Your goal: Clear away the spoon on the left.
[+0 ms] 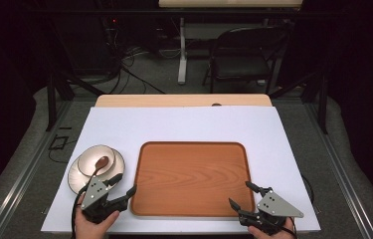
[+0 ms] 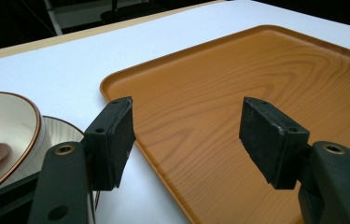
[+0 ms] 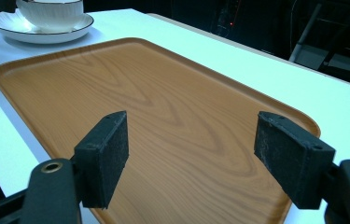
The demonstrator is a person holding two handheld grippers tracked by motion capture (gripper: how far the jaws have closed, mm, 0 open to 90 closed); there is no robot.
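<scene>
Wooden tray (image 1: 191, 179) lies empty; bowl (image 1: 96, 160) left of it untouched; left gripper (image 1: 119, 188) and right gripper (image 1: 240, 196) jaws wide, holding nothing.

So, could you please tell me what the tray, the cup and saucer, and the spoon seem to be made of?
The rectangular brown tray looks like wood or wood-grain laminate: visible grain, smooth satin sheen. The white cup and ribbed white saucer look like glazed ceramic, glossy with thin dark rims. The small brown spoon in the cup appears wooden, though coloured plastic is possible.
</scene>
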